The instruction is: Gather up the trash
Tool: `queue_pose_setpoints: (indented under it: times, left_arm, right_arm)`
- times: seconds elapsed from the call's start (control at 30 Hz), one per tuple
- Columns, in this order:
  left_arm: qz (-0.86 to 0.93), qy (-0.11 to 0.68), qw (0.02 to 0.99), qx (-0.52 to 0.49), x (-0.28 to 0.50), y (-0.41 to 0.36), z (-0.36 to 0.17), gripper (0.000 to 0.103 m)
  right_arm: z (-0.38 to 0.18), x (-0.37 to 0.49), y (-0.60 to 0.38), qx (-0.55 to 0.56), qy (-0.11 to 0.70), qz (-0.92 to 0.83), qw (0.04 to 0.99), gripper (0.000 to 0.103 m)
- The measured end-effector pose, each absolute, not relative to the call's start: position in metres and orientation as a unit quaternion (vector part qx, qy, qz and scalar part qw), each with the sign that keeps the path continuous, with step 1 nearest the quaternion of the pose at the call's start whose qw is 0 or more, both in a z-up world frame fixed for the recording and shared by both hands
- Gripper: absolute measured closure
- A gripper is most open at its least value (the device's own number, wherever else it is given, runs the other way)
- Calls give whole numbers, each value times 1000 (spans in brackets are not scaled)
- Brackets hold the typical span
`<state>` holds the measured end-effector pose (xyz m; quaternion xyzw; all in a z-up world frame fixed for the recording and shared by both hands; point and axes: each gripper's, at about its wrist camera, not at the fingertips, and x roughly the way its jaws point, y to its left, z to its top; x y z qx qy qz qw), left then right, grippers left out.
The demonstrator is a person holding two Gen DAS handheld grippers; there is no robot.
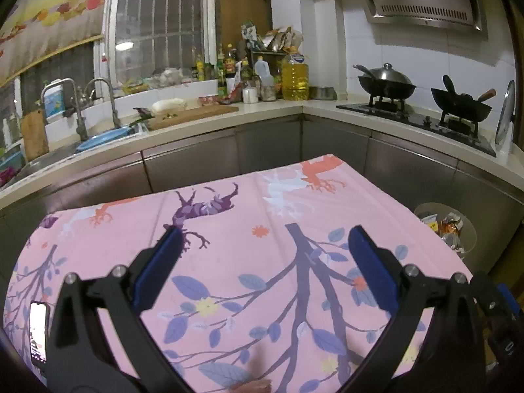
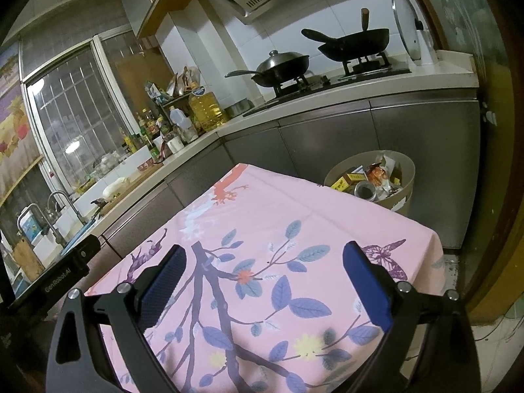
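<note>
A round beige trash bin [image 2: 404, 177] stands on the floor past the table's far right corner, holding wrappers, small boxes and a tin; its rim [image 1: 470, 229] peeks out in the left wrist view. My left gripper [image 1: 265, 239] hovers open over the pink floral tablecloth [image 1: 262, 262], nothing between its blue pads. My right gripper [image 2: 263, 258] is also open above the same cloth [image 2: 262, 229], empty, with the bin ahead and to the right. No loose trash shows on the cloth.
A phone [image 1: 38, 334] lies at the table's left edge. Grey cabinets and an L-shaped counter wrap behind, with a sink [image 1: 82, 131], cutting board [image 1: 193, 113], oil bottles [image 1: 294, 80] and two woks [image 1: 386, 85] on the stove. A strip of floor lies right of the table.
</note>
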<state>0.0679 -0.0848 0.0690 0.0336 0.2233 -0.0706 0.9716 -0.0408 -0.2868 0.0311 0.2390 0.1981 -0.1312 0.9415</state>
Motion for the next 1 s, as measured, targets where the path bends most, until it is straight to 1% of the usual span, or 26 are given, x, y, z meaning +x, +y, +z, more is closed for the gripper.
queue_pose_setpoints:
  times: [0.53,1.0]
  left_arm:
    - [-72,224,971,34,68,-85,67,6]
    - [-81,247,965,35,75,-81,62,6]
  right_arm:
    - [32,-39,-286,239,199,-129,942,10]
    - [29,-34,-281,241,207,-122,940,10]
